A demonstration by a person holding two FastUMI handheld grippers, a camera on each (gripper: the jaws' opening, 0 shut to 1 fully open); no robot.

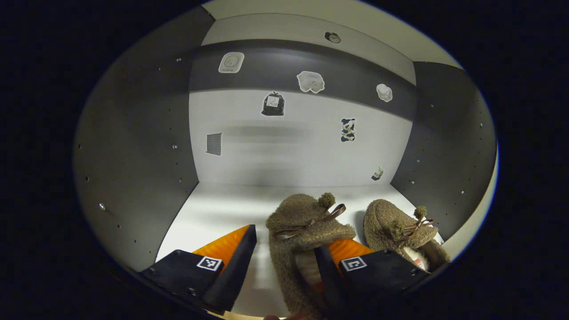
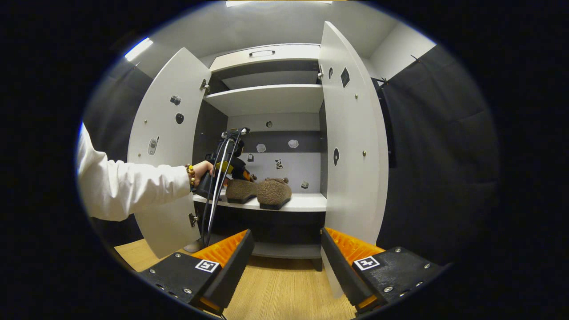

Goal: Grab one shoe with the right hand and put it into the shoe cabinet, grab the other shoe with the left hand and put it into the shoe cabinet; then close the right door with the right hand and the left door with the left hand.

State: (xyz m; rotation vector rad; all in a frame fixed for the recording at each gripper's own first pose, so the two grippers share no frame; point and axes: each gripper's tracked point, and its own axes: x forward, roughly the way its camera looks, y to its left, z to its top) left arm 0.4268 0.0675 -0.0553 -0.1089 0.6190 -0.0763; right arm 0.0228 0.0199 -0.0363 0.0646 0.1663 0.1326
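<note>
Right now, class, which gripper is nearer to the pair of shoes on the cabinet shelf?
Left. The left gripper is inside the cabinet, its open fingers around one shoe, the other shoe beside it. The right gripper hangs open outside the cabinet, well back over the floor.

I see the shoe cabinet's white shelf (image 1: pixel 213 209) carrying two fuzzy brown slippers side by side: one (image 1: pixel 302 231) at six o'clock, the other (image 1: pixel 395 226) at four.
</note>
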